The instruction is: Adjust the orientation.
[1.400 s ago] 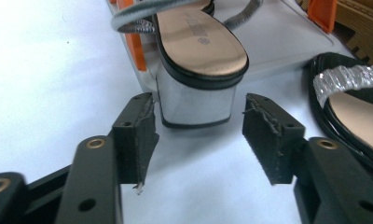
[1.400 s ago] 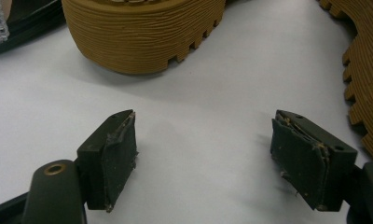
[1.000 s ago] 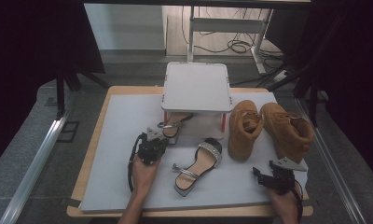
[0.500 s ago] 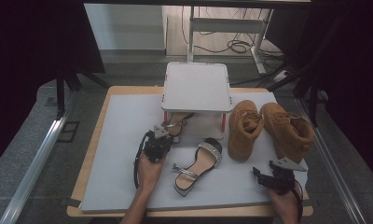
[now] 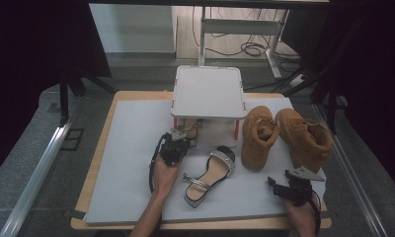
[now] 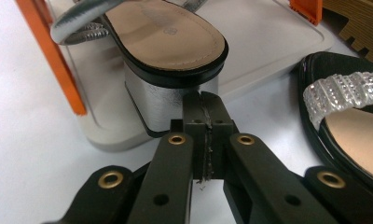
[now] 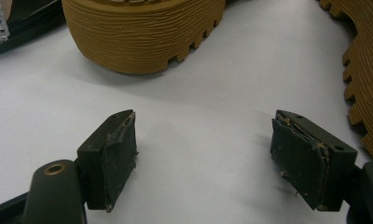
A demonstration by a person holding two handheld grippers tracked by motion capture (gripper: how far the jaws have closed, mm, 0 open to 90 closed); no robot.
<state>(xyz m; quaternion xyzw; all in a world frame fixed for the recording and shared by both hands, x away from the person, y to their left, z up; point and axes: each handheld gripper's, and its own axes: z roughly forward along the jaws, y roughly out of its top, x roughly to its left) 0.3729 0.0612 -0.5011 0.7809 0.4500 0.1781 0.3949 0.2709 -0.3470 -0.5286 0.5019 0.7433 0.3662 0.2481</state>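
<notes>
We see the left gripper [image 6: 204,100] pressed together, tips at the silver block heel of the tan-lined sandal [image 6: 166,44] under the white rack [image 5: 208,92], and the right gripper [image 7: 203,154] spread empty near it.

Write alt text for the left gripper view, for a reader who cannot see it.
The left gripper, jaws shut with nothing between them, has its tips at the silver block heel of a sandal resting on the rack's white lower shelf. A second sandal, black-rimmed with a glittery strap, lies on the table to the right.
</notes>
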